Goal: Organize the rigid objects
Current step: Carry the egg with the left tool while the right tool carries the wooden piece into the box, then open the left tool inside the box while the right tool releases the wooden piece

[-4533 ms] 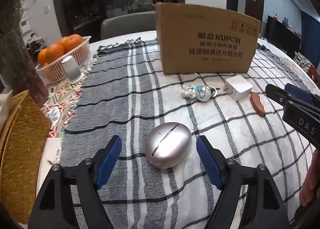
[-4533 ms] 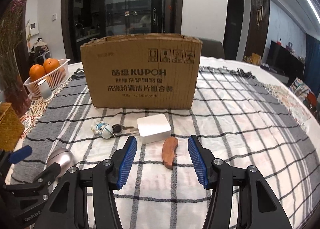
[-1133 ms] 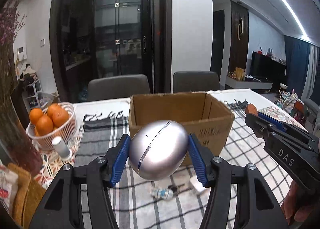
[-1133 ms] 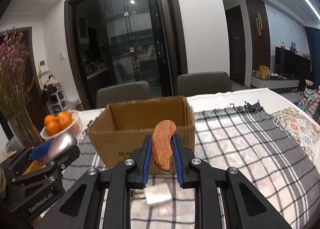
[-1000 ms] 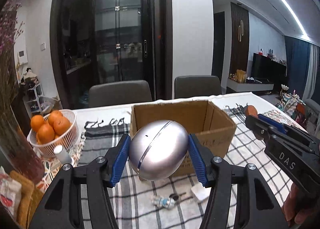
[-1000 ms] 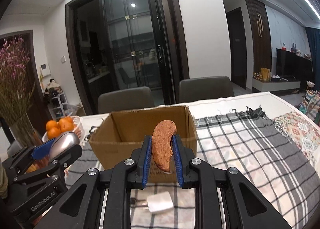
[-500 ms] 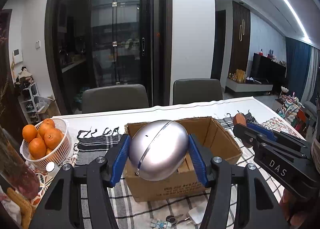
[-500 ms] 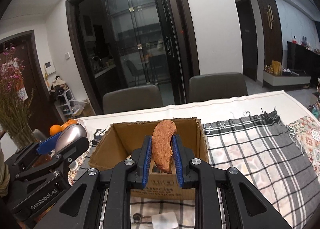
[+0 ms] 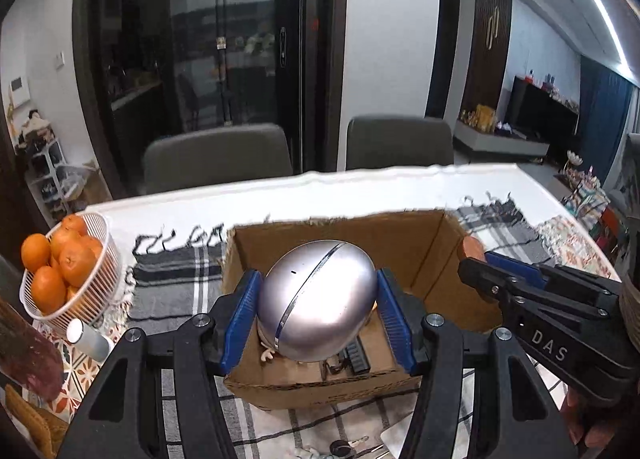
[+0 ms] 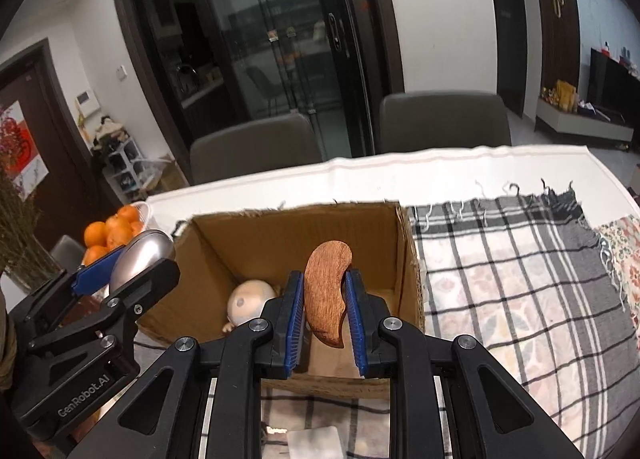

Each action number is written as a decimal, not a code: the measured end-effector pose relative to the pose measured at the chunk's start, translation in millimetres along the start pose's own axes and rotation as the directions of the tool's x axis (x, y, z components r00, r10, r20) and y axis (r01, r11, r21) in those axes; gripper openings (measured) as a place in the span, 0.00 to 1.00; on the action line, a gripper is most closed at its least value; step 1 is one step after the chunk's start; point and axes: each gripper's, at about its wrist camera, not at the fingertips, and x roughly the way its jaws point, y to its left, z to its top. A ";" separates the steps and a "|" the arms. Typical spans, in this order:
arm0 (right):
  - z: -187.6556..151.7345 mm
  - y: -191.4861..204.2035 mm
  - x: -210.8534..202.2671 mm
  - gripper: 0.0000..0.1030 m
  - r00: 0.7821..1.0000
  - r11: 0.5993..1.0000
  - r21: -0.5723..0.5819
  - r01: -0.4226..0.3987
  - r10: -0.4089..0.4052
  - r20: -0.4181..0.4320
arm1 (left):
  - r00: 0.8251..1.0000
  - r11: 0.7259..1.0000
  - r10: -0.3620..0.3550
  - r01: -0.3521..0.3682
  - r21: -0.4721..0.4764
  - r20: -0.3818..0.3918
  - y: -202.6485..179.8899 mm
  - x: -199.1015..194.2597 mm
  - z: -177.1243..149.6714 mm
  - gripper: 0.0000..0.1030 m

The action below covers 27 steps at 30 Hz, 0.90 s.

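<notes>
Silver and egg-shaped, the smooth case (image 9: 318, 301) sits clamped between the blue pads of the left gripper (image 9: 318, 309), whose fingers (image 9: 242, 313) press its widest part, probably because a rounded shell would slip from any narrower hold. It hangs over the open cardboard box (image 9: 416, 243), above the box's near left part, so it looks ready to be lowered or dropped inside. The right gripper (image 10: 322, 313) has its fingers (image 10: 294, 317) closed on one curved wooden piece (image 10: 326, 293), held upright by its narrow middle over the near right part of the same box (image 10: 256, 235), which suggests both things are meant to go in together. Inside the box I count one pale round-headed doll (image 10: 250, 301) and one dark ridged item (image 9: 356, 355) that I cannot identify; more may lie hidden under the held things. On the checked cloth (image 10: 500, 283) by the desk's near edge lie one white block (image 10: 314, 443) and a bunch of keys (image 9: 348, 445), not yet packed. At the desk's left edge stands one white basket of oranges (image 9: 60, 263), at least five showing. Two grey chairs (image 9: 218, 163) stand behind the far edge.
</notes>
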 end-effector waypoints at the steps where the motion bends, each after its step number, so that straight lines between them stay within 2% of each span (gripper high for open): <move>1: -0.9 -0.5 3.4 0.22 1.000 1.000 -0.004 0.003 -0.003 -0.010 | 1.000 1.000 0.002 -0.002 0.002 -0.016 -0.4 4.0 0.2 0.56; 6: -4.4 -2.9 25.4 0.22 0.997 1.000 -0.017 0.006 -0.007 -0.079 | 0.996 1.000 0.011 -0.010 0.015 -0.090 -0.9 24.8 -4.4 0.56; 11: -8.7 -7.8 37.9 0.22 0.993 1.000 -0.010 0.016 -0.017 -0.113 | 0.991 1.000 0.023 -0.021 0.015 -0.134 -1.5 36.2 -8.7 0.56; 12: -8.3 -8.7 39.9 0.22 0.993 1.000 -0.008 0.015 -0.016 -0.119 | 0.991 1.000 0.028 -0.026 0.016 -0.132 -2.2 35.9 -9.5 0.58; 14: -10.2 -12.2 42.0 0.31 0.991 1.000 0.011 0.005 -0.003 -0.131 | 0.992 0.999 0.047 -0.045 0.021 -0.117 -2.8 32.6 -8.3 0.65; 15: -11.1 -14.6 42.1 0.32 0.991 1.000 0.022 0.003 0.000 -0.134 | 0.993 0.998 0.062 -0.060 0.028 -0.100 -4.2 28.0 -8.4 0.68; 19: -12.1 -17.1 32.6 0.33 0.995 0.999 0.030 0.017 -0.014 -0.097 | 0.992 0.993 0.115 -0.113 0.046 -0.049 -4.6 12.6 -8.8 0.72; 23: -11.7 -10.0 8.7 0.45 0.999 0.999 -0.003 0.048 -0.048 -0.017 | 0.991 0.991 0.135 -0.135 0.021 -0.013 -2.4 -6.8 -12.3 0.75; 27: -15.1 1.7 -23.1 0.55 0.993 0.995 -0.038 0.088 -0.085 0.084 | 0.987 0.987 0.160 -0.160 -0.001 0.028 0.1 -28.0 -20.9 0.77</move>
